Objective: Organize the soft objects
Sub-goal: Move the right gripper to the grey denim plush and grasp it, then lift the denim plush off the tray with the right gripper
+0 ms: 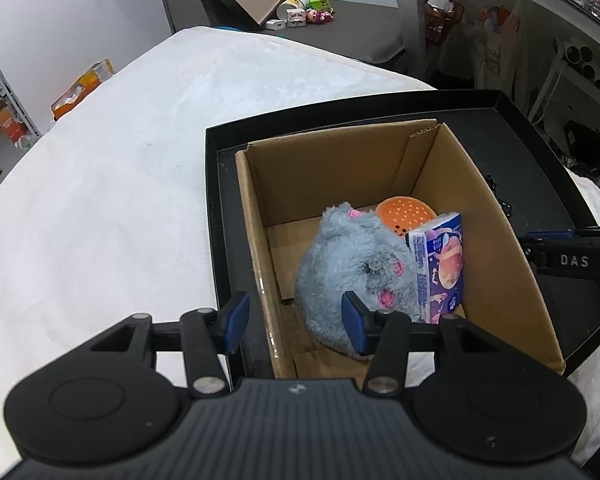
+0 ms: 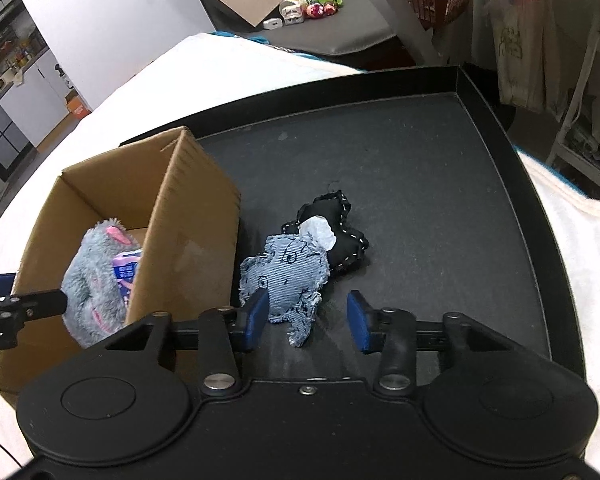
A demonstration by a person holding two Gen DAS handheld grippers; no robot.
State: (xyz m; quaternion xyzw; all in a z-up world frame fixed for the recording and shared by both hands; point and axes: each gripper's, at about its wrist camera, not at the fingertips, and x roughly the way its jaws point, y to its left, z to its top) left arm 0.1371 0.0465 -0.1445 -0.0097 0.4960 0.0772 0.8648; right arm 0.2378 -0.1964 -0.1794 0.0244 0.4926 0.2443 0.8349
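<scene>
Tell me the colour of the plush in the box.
Grey-blue with pink ears; the plush shows best in the left wrist view.

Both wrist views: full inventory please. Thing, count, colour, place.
Shallow tray: 1, black, on the white cloth.
Open cardboard box: 1, brown, at the tray's left end.
Fluffy plush toy: 1, grey-blue with pink patches, inside the box.
Perforated round object: 1, orange, in the box behind the plush.
Printed tissue pack: 1, purple and white, in the box beside the plush.
Frayed denim doll: 1, light blue and black, on the tray right of the box.
Cloth: 1, white, under the tray.
Left tongs: 1, black with blue pads, over the box's near left wall.
Right tongs: 1, same, straddling the doll's lower end.
</scene>
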